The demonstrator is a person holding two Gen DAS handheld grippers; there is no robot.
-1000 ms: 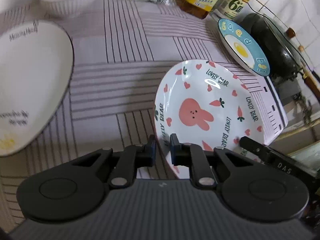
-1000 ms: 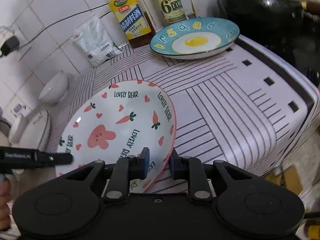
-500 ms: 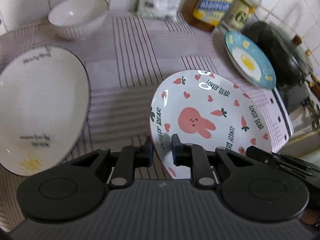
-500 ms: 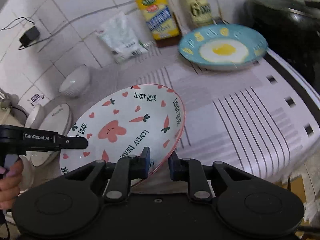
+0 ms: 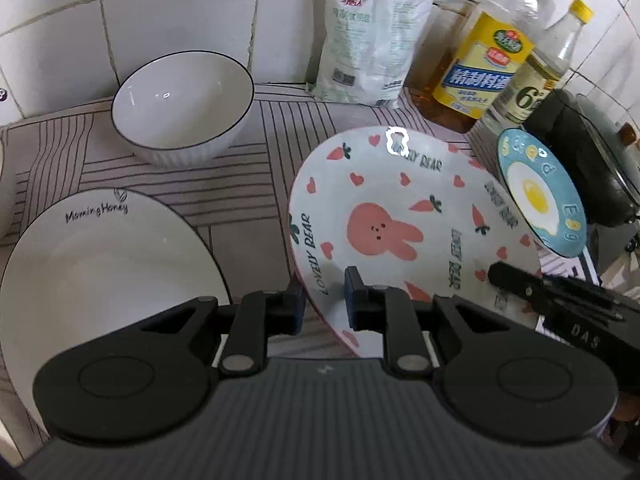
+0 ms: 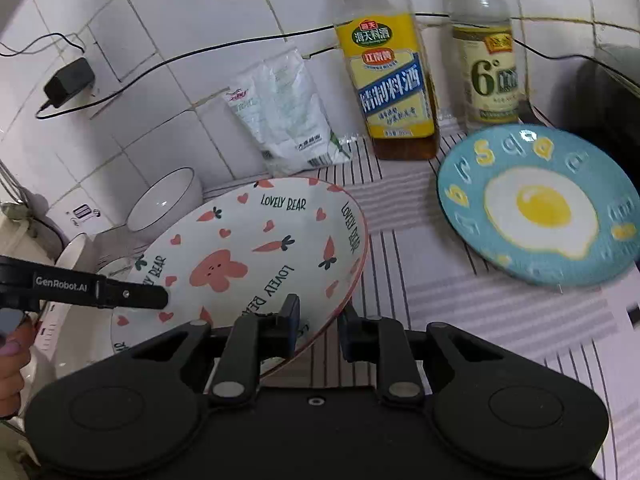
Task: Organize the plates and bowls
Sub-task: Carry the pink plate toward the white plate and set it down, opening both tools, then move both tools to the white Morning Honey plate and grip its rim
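A white rabbit plate (image 5: 400, 216) with pink rabbit, carrots and "LOVELY BEAR" lettering is held in the air between both grippers. My left gripper (image 5: 323, 302) is shut on its left rim. My right gripper (image 6: 318, 326) is shut on its right rim (image 6: 340, 280). A large white "Morning Honey" plate (image 5: 100, 264) lies on the counter to the left, below the rabbit plate. A white ribbed bowl (image 5: 182, 106) stands behind it, also seen in the right wrist view (image 6: 168, 204). A blue egg plate (image 6: 536, 204) lies to the right.
A striped cloth (image 6: 460, 300) covers the counter. A white bag (image 5: 372, 40), a yellow-labelled bottle (image 6: 388, 76) and a clear bottle (image 6: 488, 60) stand against the tiled wall. A dark wok (image 5: 592, 168) sits at far right. A charger and cable (image 6: 68, 84) hang on the wall.
Both grippers have carried the rabbit plate up and toward the left, closer to the white plate and bowl. The plate is more level than before.
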